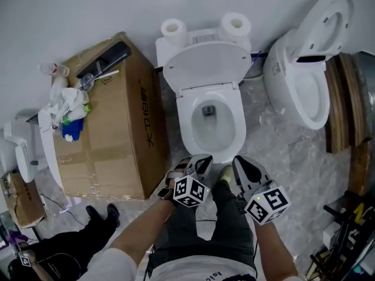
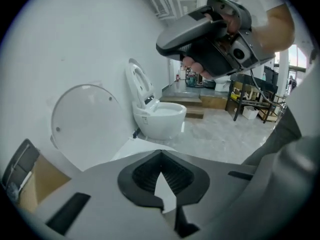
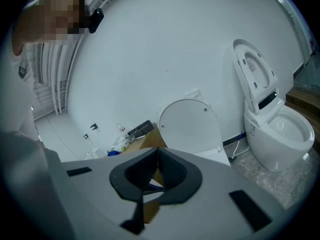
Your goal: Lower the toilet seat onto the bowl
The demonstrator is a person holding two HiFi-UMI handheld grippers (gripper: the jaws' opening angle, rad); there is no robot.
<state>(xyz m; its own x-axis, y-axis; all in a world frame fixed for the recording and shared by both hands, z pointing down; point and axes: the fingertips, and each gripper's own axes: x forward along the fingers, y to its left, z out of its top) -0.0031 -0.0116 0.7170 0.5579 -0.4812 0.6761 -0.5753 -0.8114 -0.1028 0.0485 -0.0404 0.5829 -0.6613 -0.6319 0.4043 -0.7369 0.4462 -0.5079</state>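
Standing upright against the tank, the toilet seat (image 1: 206, 66) is seen raised, well clear of the bowl (image 1: 211, 127), which lies open beneath it on the floor by the wall. The left tool (image 1: 202, 161) is held just before the bowl's front rim, apart from the seat, its jaws closed together with nothing between them. The right tool (image 1: 241, 164) is held just beside it at the same front rim, and its jaws are likewise seen brought together at the tips, empty. Two paper rolls (image 1: 173, 28) are set on the tank. A cardboard box (image 1: 111, 127) is placed on the floor at the person's left of the bowl, and a second toilet (image 1: 304, 69) at the right, its lid also raised.
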